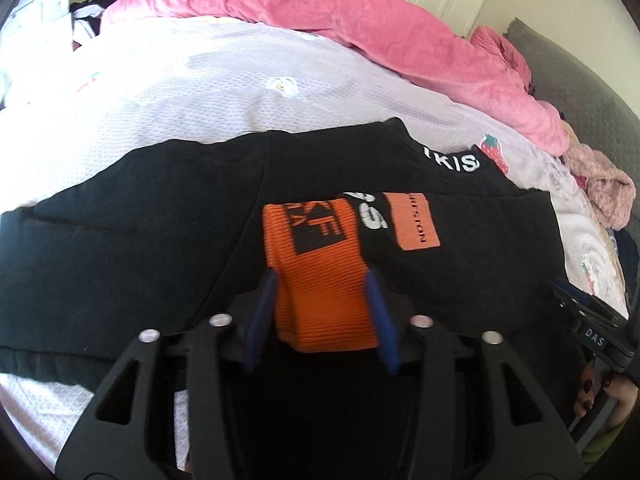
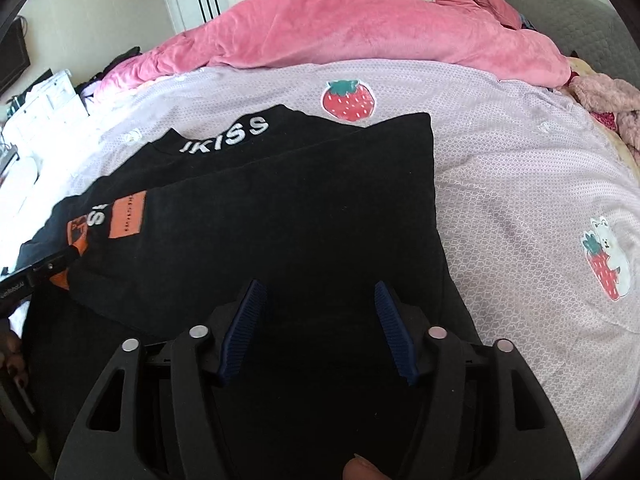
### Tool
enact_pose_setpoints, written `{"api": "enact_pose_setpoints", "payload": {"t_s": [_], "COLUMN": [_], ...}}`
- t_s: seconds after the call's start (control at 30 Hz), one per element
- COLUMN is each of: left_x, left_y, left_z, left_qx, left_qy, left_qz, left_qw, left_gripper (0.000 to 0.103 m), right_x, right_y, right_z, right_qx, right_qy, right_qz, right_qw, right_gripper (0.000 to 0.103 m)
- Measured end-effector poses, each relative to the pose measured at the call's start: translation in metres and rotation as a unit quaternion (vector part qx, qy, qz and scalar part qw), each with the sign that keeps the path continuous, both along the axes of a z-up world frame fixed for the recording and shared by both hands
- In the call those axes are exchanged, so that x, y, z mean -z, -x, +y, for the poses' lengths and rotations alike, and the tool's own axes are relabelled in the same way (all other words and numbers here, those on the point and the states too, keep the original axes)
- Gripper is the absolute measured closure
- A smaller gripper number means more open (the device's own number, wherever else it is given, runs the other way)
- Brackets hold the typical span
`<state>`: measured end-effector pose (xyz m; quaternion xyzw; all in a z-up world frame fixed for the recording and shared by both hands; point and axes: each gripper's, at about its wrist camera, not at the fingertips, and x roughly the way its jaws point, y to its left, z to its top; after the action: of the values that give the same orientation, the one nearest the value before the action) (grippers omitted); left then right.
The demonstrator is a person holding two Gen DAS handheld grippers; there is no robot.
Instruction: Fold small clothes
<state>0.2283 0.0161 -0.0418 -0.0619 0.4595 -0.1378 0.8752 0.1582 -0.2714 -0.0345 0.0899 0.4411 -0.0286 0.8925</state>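
Note:
A black sweatshirt (image 1: 132,232) with white lettering and orange patches lies partly folded on the bed; it also shows in the right wrist view (image 2: 280,216). My left gripper (image 1: 322,276) has its blue fingers on either side of the orange ribbed cuff (image 1: 320,264), which lies on the black cloth. My right gripper (image 2: 318,290) is open over the near edge of the black cloth, with nothing between the fingers. The left gripper's tip (image 2: 52,266) shows at the left of the right wrist view, by the orange cuff.
The bed has a lilac sheet (image 2: 500,184) with strawberry prints. A pink blanket (image 2: 360,28) is heaped along the far side, a grey headboard (image 2: 560,8) at the right, fluffy pink clothes (image 2: 608,100) near it. White wardrobes stand behind.

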Motion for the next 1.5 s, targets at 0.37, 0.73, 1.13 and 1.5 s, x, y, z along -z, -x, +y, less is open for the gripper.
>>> {"api": "enact_pose_setpoints", "payload": {"t_s": [0.37,0.73,1.13,1.5], "left_x": [-0.015,-0.028,-0.029,-0.031], "left_y": [0.023,0.05,0.074,0.09], "left_z": [0.015,0.057,0.111,0.146], "left_qx": [-0.016,-0.081,-0.157,-0.196], "left_qy": [-0.002,-0.021,-0.015,-0.017], "left_qz": [-0.037,-0.088,-0.091,-0.094], "left_qw": [0.9992,0.9927,0.9832,0.9759], "left_gripper": [0.044,0.027,0.015,0.011], "right_x": [-0.014,-0.032,-0.051,-0.063], "right_y": [0.012,0.024,0.018,0.011], "right_z": [0.006,0.034,0.1,0.168], "right_qx": [-0.013,-0.048,-0.118,-0.183], "right_qy": [-0.008,-0.009,-0.008,0.003], "right_qz": [-0.022,-0.054,-0.077,-0.087], "right_qw": [1.0,0.997,0.99,0.979], "right_gripper": [0.037,0.013,0.009,0.009]}}
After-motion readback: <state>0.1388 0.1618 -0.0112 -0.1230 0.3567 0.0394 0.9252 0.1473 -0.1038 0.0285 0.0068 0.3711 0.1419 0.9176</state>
